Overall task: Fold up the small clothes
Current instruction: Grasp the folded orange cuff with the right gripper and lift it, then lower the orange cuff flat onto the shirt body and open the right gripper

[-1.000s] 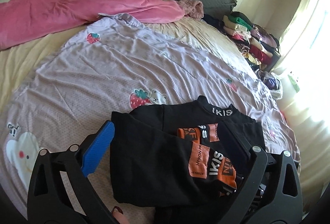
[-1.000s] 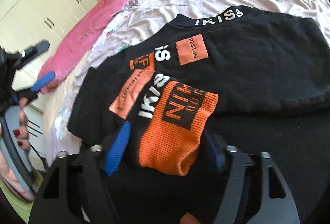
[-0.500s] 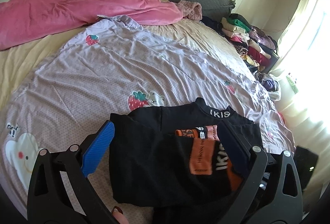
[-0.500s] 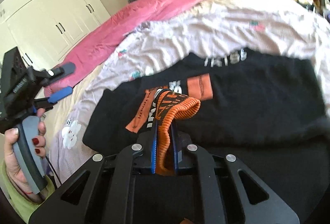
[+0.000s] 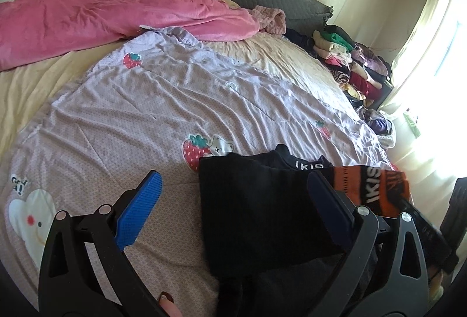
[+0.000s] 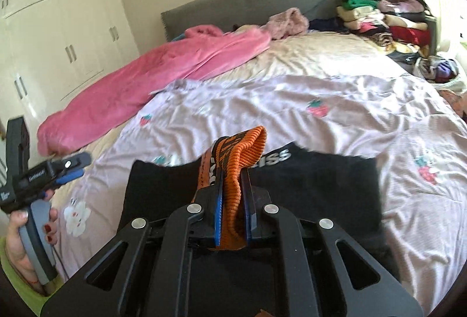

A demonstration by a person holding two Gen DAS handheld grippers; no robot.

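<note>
sleeve cuff [image 6: 233, 185] half-hidden between tool [image 6: 233, 179] pads

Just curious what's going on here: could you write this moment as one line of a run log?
task: fold small clothes | right hand-held gripper: shut on orange cuff | black sweater: on bed | left hand-held gripper: open, empty

One black sweater [image 6: 315, 188] with one orange cuff [image 6: 239, 171], two claws, left [image 5: 230, 214] and right [image 6: 233, 197], one pink blanket [image 5: 102, 13], one lilac sheet [image 5: 146, 100], one grey headboard [image 6: 248, 4], one pile of folded clothes [image 5: 350, 62], one bed [image 6: 321, 57].
</note>
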